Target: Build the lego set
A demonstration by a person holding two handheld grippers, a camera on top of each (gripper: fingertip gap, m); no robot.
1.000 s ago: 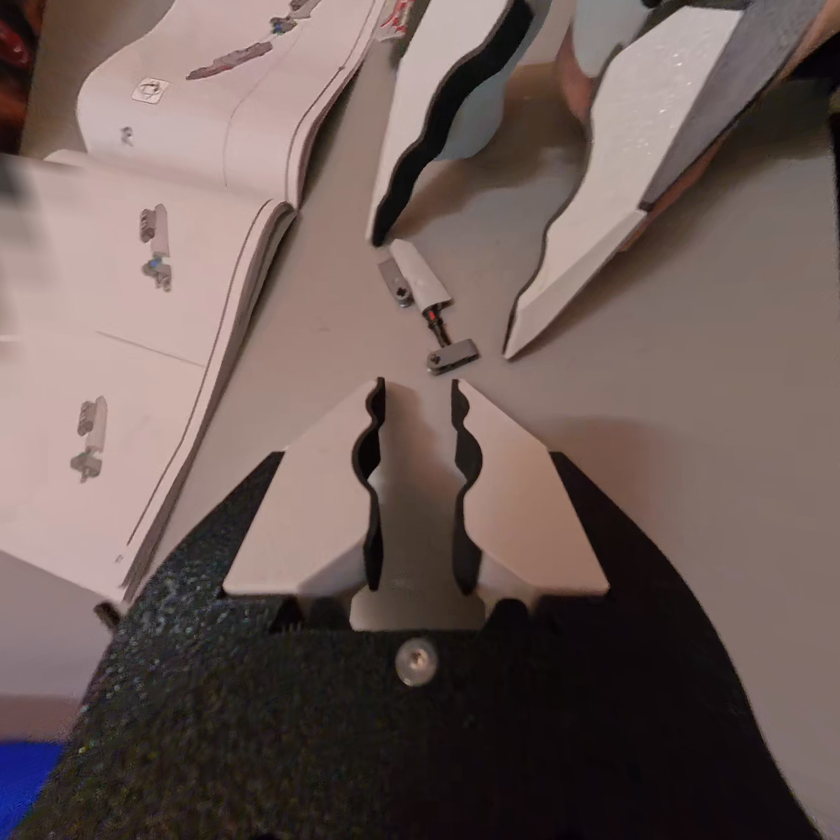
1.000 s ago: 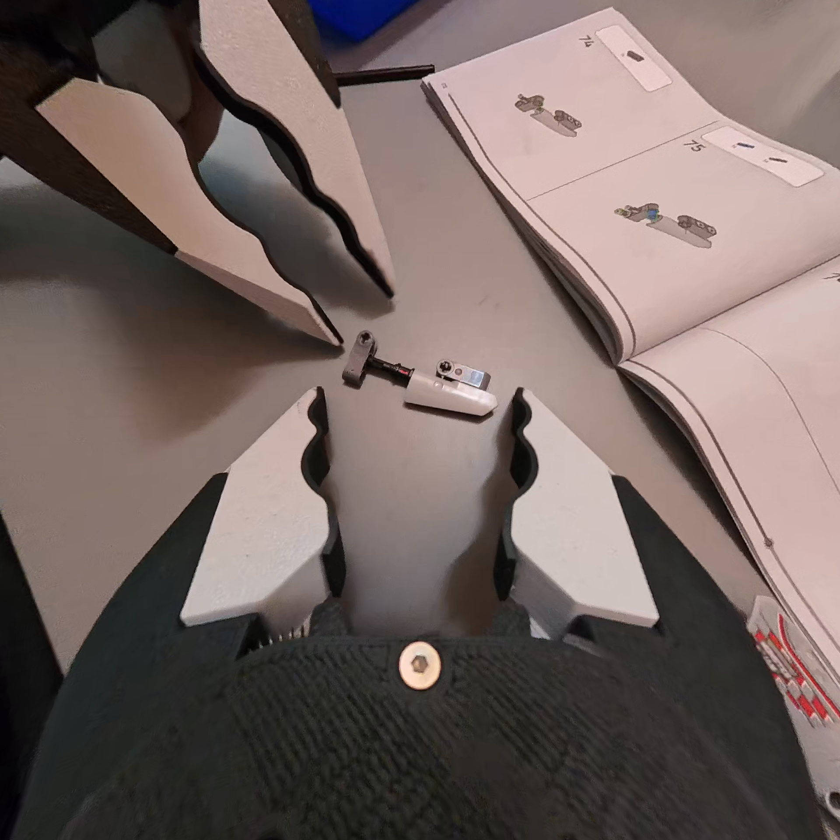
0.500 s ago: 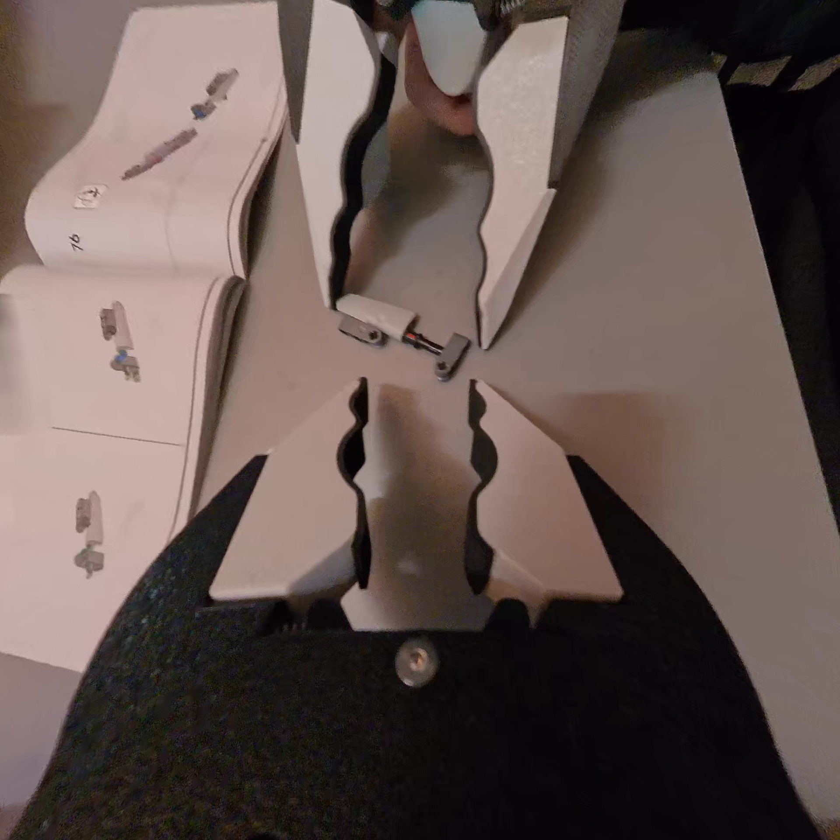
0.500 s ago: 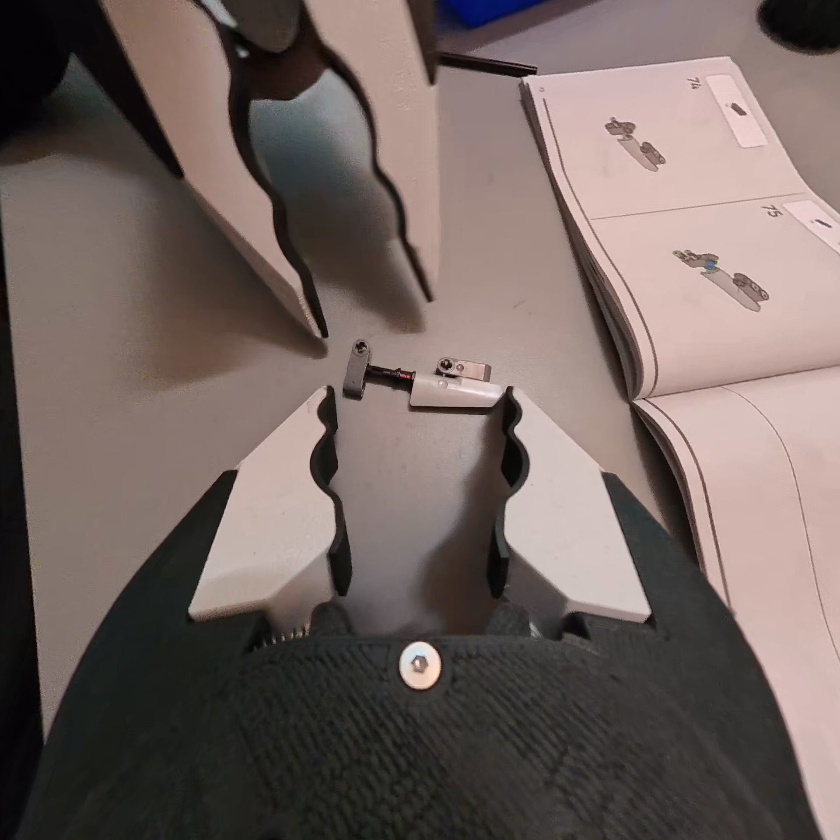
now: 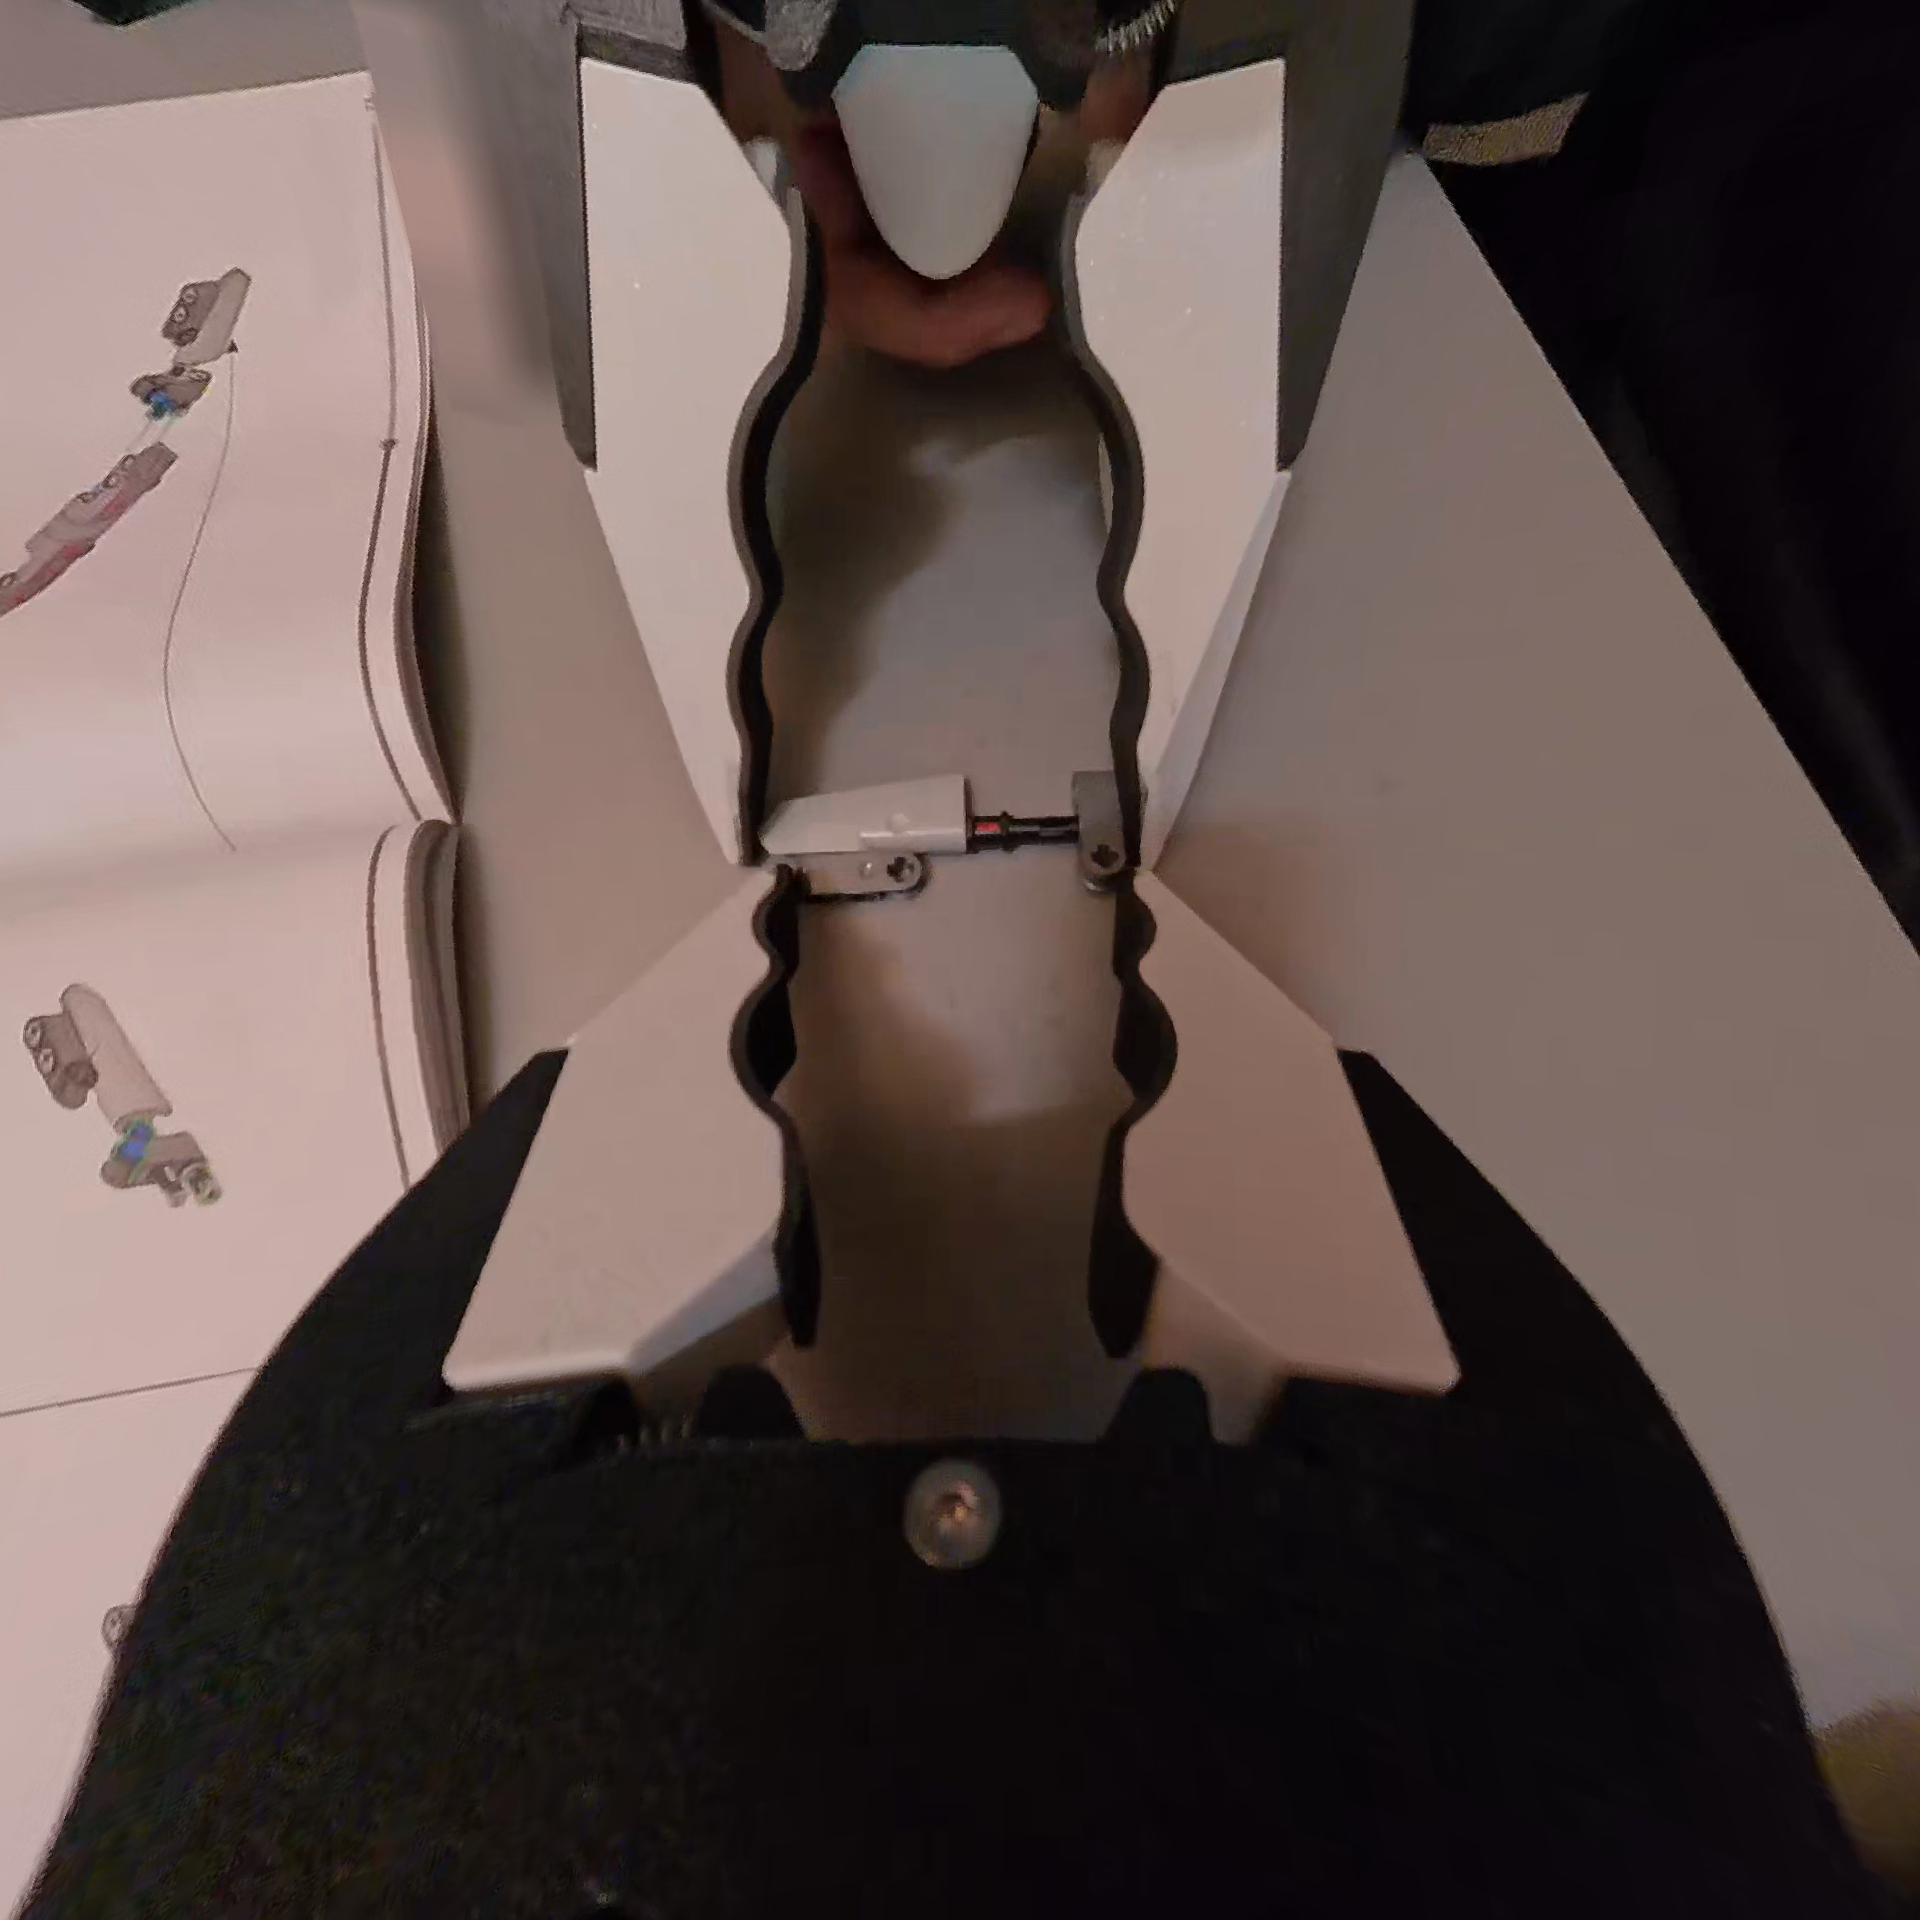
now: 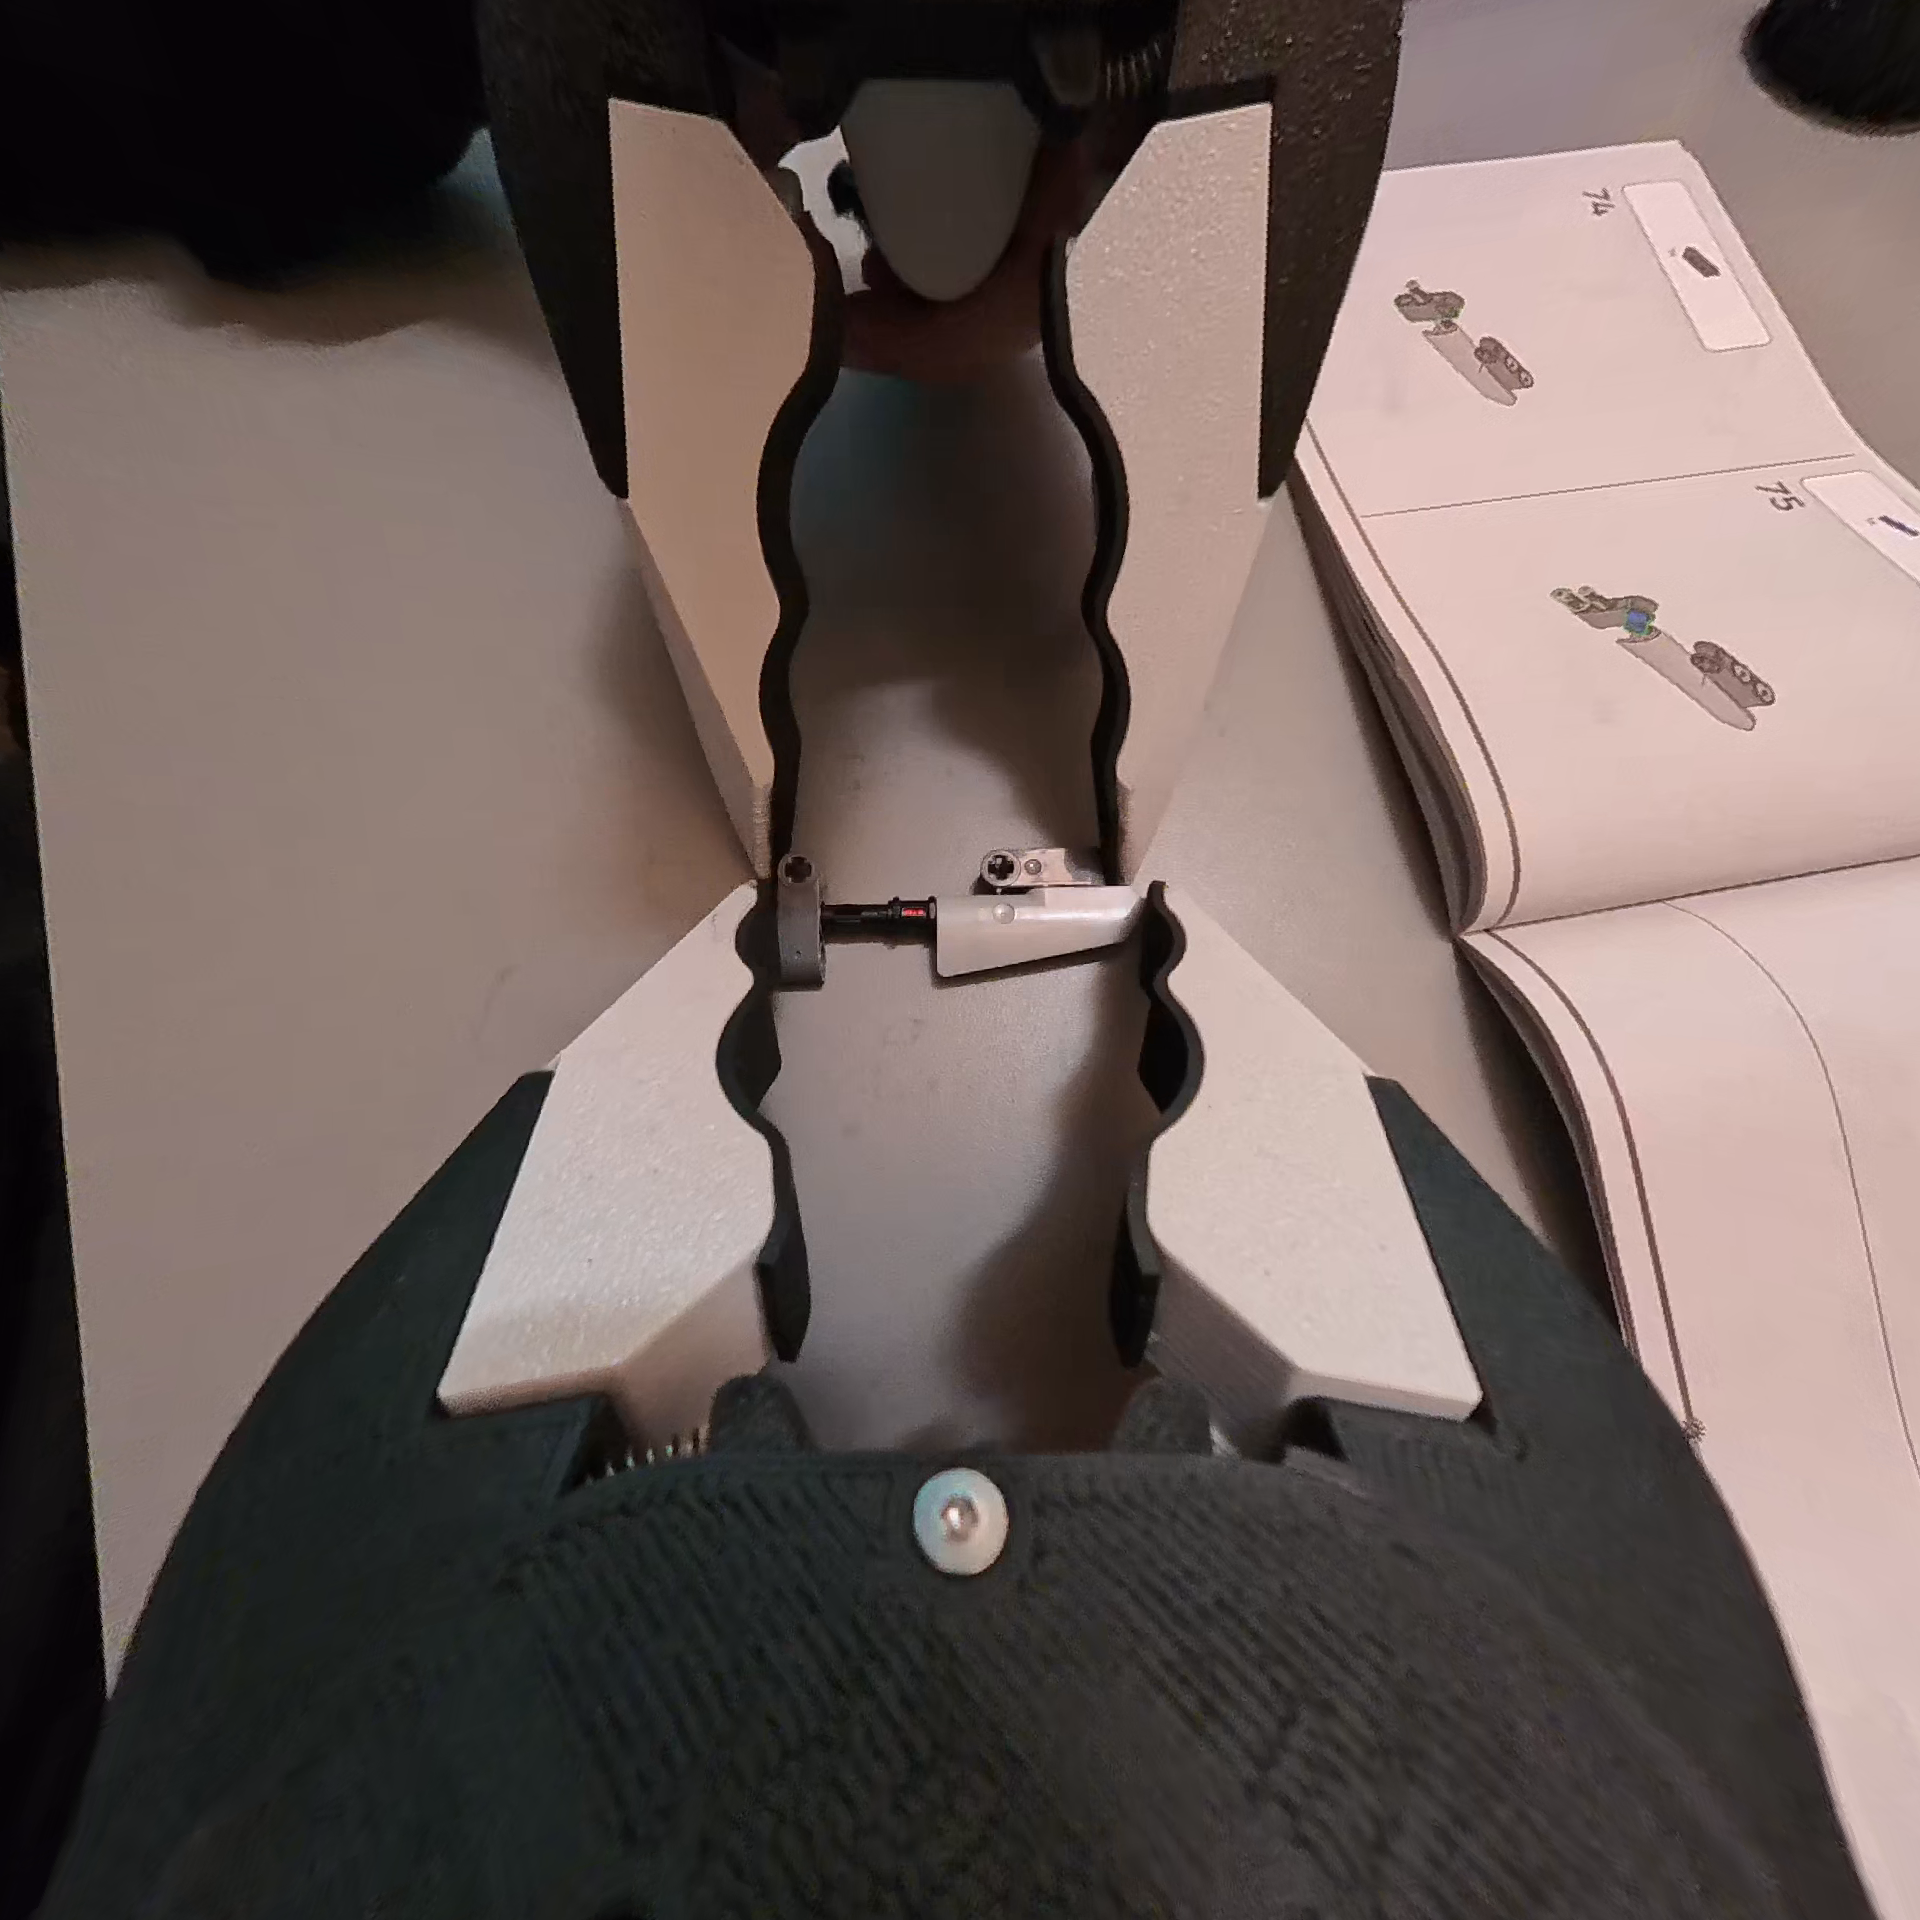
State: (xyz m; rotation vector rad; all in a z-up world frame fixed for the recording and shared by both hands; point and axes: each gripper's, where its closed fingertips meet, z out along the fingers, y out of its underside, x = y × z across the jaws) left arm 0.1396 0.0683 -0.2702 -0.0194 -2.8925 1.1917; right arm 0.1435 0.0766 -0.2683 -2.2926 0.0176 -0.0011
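Note:
A small lego assembly [image 5: 935, 831] lies on the grey table [image 5: 1455, 831]: a white wedge piece, a grey liftarm, a black axle with a red mark and a grey connector. It also shows in the right wrist view [image 6: 997, 920]. My left gripper [image 5: 951, 883] and right gripper [image 6: 956, 896] face each other tip to tip, both open, with the assembly lying crosswise between the four fingertips. The right gripper's fingertips stand at the assembly's two ends, touching or nearly so. The right gripper [image 5: 940, 847] shows opposite in the left wrist view, and the left gripper [image 6: 945, 854] opposite in the right wrist view.
An open instruction booklet [image 5: 208, 727] lies beside the grippers, on the left in the left wrist view and on the right in the right wrist view [image 6: 1662, 727]. The table edge [image 5: 1683, 582] runs close by, with darkness beyond. A person's finger [image 5: 935, 322] shows behind the right gripper.
Both grippers have swung round to face each other and closed in on the assembly. The left gripper's jaws have opened wider. The assembly has turned to lie crosswise between the tips.

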